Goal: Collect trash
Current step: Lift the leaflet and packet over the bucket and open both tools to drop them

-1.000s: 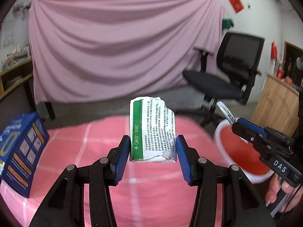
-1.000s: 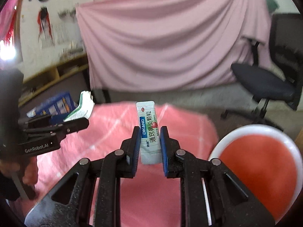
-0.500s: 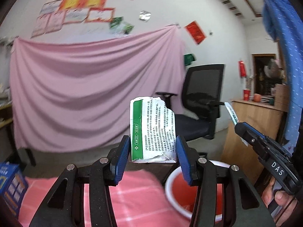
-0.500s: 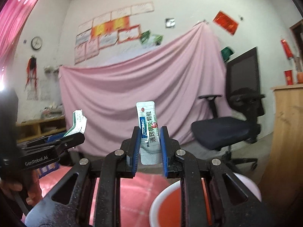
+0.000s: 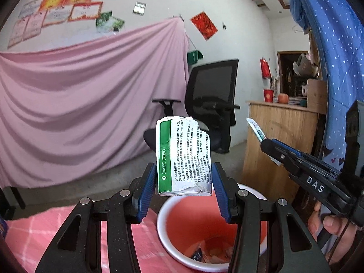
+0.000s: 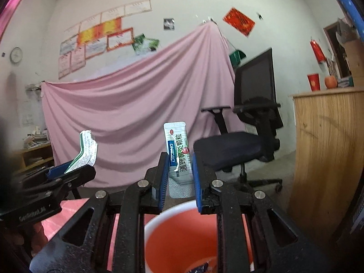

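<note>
My left gripper [image 5: 183,190] is shut on a torn white and green medicine box [image 5: 182,154], held upright above the near rim of a red bucket with a white rim [image 5: 195,225]. In the right wrist view my right gripper [image 6: 180,182] is shut on a slim white and blue sachet [image 6: 178,154], standing upright over the same bucket [image 6: 182,234]. Wrappers lie at the bucket's bottom [image 5: 211,253]. Each gripper shows in the other's view: the right one [image 5: 268,144] with the sachet, the left one [image 6: 75,170] with the box.
A pink checked cloth [image 5: 45,238] covers the table to the left of the bucket. Behind stand a black office chair [image 5: 211,104], a wooden counter [image 5: 279,141] and a hanging pink sheet [image 5: 91,104]. A blue dotted cloth [image 5: 336,68] hangs at right.
Both grippers swung right and upward, away from the pink table, with box and sachet still gripped. The bucket now lies directly under them, and the blue carton has left the view.
</note>
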The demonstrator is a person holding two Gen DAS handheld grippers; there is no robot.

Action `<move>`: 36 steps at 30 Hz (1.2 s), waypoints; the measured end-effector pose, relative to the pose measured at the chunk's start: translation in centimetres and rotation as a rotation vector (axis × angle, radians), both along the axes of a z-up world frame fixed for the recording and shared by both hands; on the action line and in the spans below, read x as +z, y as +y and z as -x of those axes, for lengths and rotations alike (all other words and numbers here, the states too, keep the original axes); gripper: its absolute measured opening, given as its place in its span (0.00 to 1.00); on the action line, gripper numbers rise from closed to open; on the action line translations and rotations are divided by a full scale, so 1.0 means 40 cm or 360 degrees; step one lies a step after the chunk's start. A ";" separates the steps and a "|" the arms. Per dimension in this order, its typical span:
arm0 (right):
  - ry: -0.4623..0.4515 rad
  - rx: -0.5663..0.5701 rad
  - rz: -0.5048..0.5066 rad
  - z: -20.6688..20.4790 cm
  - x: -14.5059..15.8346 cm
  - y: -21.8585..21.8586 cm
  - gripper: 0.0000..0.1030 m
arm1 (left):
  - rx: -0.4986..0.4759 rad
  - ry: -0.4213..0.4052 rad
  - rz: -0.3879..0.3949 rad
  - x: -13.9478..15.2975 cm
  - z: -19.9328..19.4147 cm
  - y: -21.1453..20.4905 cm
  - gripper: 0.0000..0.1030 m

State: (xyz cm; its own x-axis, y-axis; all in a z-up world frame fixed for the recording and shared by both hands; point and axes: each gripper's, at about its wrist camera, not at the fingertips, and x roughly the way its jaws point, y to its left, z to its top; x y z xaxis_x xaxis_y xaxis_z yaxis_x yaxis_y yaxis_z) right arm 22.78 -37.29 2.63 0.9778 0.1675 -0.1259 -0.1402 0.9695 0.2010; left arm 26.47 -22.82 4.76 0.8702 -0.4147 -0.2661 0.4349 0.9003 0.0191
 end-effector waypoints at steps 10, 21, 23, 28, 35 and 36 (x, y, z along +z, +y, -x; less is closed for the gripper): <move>0.0368 0.0002 0.0028 -0.089 -0.080 -0.008 0.40 | -0.0013 0.0344 -0.0052 -0.086 -0.080 -0.017 0.42; 0.0546 0.0000 0.0037 -0.122 -0.125 -0.020 0.40 | -0.0046 0.0528 -0.0048 -0.115 -0.105 -0.024 0.42; 0.0557 -0.0001 0.0033 -0.125 -0.128 -0.024 0.40 | -0.0045 0.0536 -0.0053 -0.119 -0.104 -0.024 0.42; 0.0569 -0.0002 0.0029 -0.130 -0.126 -0.026 0.40 | -0.0046 0.0544 -0.0053 -0.121 -0.102 -0.022 0.42; 0.0594 -0.0005 0.0028 -0.134 -0.126 -0.025 0.42 | -0.0056 0.0578 -0.0064 -0.130 -0.105 -0.021 0.42; 0.0597 -0.0003 0.0026 -0.138 -0.125 -0.029 0.42 | -0.0056 0.0581 -0.0063 -0.130 -0.106 -0.021 0.42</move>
State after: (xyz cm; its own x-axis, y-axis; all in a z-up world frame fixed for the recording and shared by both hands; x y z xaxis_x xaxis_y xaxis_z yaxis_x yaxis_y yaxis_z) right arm 28.29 -38.43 -2.38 0.8635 0.1605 -0.4782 -0.0577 0.9732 0.2225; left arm 30.70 -23.66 -0.45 0.7003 -0.4257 -0.5731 0.4500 0.8864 -0.1086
